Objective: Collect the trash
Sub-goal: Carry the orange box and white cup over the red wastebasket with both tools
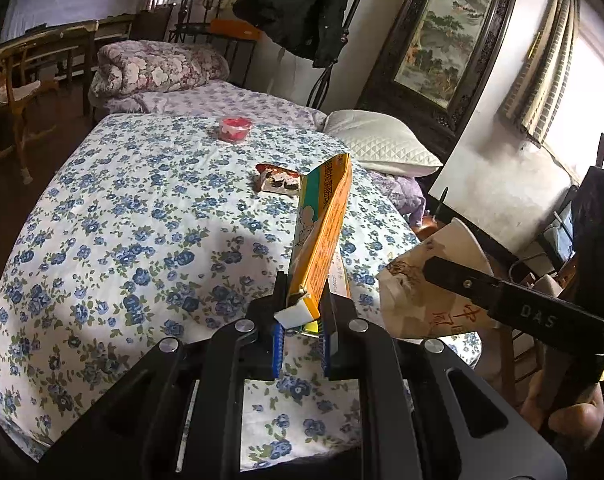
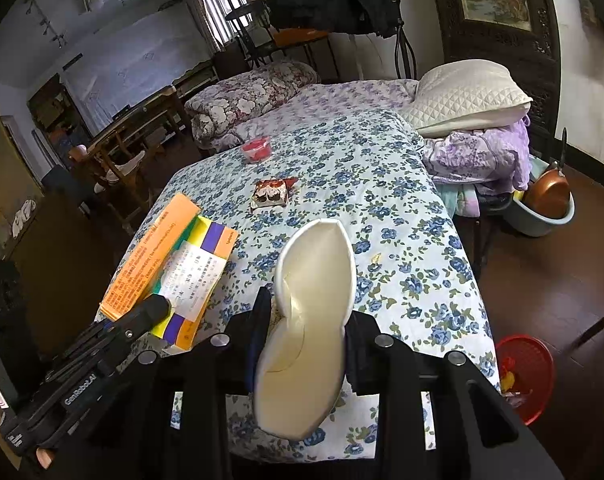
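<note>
Lying ahead: snack wrapper (image 1: pixel 280 182), red cup (image 1: pixel 235 129).

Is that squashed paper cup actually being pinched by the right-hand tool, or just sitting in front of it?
Touching. In the right wrist view, the paper cup sits between the right tool's two fingers, its sides squeezed inward where they press it, so it is flattened and gripped.

Trash count around the bed (image 1: pixel 102 208)

One orange box (image 1: pixel 321 236), one paper cup (image 2: pixel 309 312), one snack wrapper (image 2: pixel 270 193), one red-filled tub (image 1: pixel 236 129), two hand-held grippers.
</note>
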Action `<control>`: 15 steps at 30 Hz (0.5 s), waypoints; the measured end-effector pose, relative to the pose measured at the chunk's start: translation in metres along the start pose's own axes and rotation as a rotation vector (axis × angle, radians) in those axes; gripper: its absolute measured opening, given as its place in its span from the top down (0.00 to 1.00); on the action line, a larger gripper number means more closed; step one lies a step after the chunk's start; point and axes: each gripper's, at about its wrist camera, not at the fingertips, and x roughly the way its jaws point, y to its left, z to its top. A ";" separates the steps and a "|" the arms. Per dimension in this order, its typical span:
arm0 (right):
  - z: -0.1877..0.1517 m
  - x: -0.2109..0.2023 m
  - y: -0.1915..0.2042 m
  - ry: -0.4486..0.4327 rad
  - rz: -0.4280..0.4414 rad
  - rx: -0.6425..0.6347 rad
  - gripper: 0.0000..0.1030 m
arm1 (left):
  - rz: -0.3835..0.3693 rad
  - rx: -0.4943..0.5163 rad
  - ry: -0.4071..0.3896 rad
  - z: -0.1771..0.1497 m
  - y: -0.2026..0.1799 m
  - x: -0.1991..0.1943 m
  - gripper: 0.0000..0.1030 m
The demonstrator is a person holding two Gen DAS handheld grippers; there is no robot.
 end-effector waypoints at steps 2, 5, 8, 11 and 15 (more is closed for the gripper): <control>0.001 0.000 -0.003 -0.005 0.004 0.004 0.69 | -0.001 0.007 -0.003 0.002 -0.004 -0.001 0.86; 0.002 -0.002 -0.011 -0.014 0.015 0.023 0.69 | 0.004 0.027 -0.001 0.004 -0.012 0.000 0.86; 0.003 -0.007 -0.023 -0.031 0.023 0.047 0.69 | 0.003 0.048 0.006 0.007 -0.024 0.001 0.86; 0.005 -0.017 -0.041 -0.055 0.015 0.071 0.69 | -0.015 0.066 0.016 0.009 -0.039 0.003 0.86; 0.007 -0.033 -0.069 -0.077 -0.007 0.100 0.68 | -0.051 0.139 0.030 0.012 -0.079 0.012 0.86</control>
